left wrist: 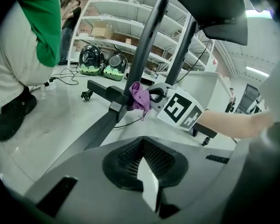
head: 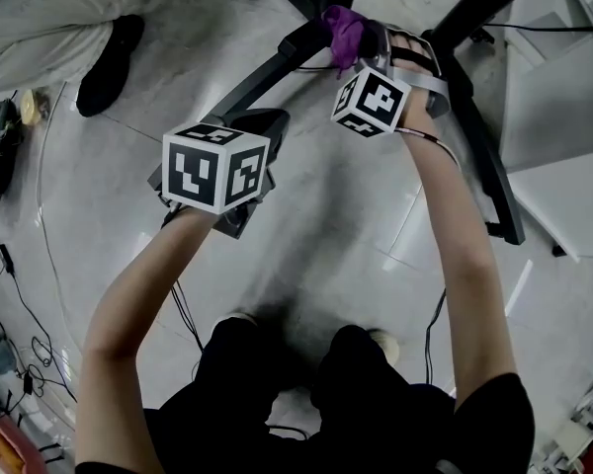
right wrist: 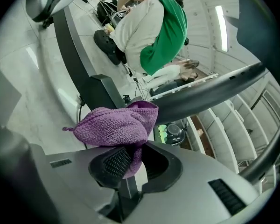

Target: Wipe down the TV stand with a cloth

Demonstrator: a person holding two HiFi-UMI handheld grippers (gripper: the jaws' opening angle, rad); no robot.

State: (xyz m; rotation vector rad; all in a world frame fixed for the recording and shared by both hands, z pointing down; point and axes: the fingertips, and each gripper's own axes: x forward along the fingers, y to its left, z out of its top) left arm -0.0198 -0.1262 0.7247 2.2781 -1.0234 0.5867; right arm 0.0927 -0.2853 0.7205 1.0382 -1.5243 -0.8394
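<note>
Grey floor tiles lay under the black TV stand, with storage shelves behind it and a person in a green top just beside it. The right tool was clamped tight on the purple cloth, which sat against the stand's base where the upright posts rise. The left tool had its jaws closed together, holding nothing, near the outer end of the stand's leg.
</note>
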